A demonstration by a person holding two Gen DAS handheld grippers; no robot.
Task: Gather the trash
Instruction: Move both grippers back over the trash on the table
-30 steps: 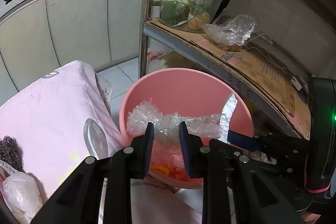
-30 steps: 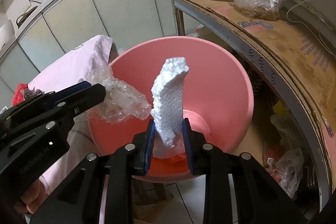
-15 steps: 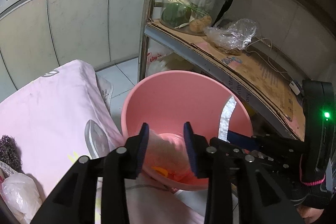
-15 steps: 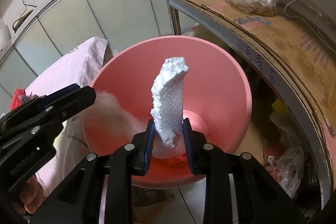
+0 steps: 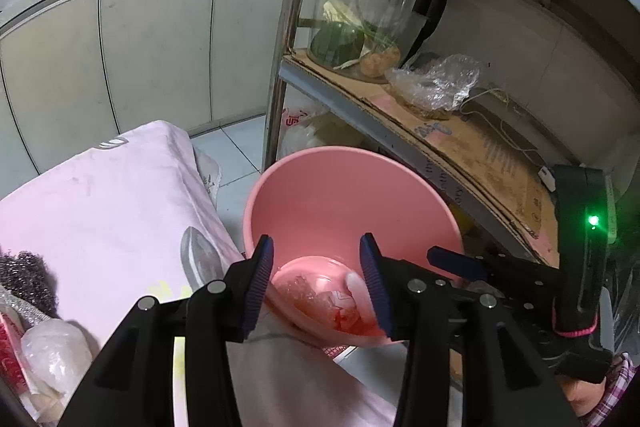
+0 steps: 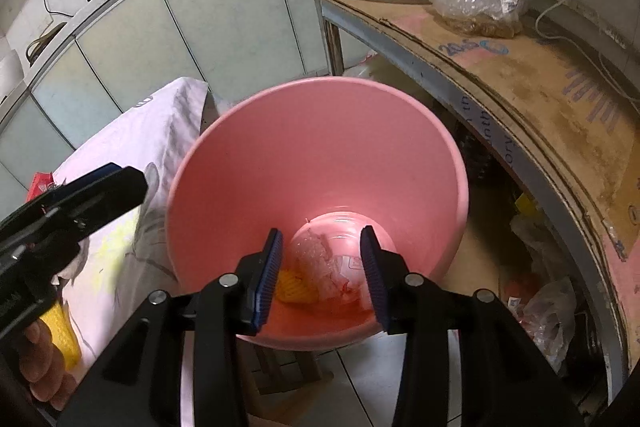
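Note:
A pink bucket (image 5: 320, 195) (image 6: 280, 163) stands beside a table under a pink cloth (image 5: 100, 211). At its bottom lie clear bubble wrap (image 6: 320, 267) (image 5: 304, 287), a white foam piece (image 5: 356, 287) and a yellow scrap (image 6: 292, 287). My left gripper (image 5: 318, 279) hangs over the bucket's near rim, its jaws opening with nothing between them. My right gripper (image 6: 320, 267) hovers above the bucket's mouth, jaws opening too and holding nothing. The left gripper (image 6: 76, 203) shows at the left of the right wrist view.
A metal rack with a cardboard-lined shelf (image 6: 520, 75) crowds the bucket's right side, carrying a glass bowl of vegetables (image 5: 352, 39) and a plastic bag (image 5: 436, 83). A steel scourer (image 5: 24, 279) and a white bag (image 5: 52, 359) lie on the cloth. Cabinets (image 5: 152, 47) stand behind.
The left gripper opened and the bubble wrap fell into the bucket. The right gripper then opened and the white foam piece dropped in too. The left gripper rose slightly.

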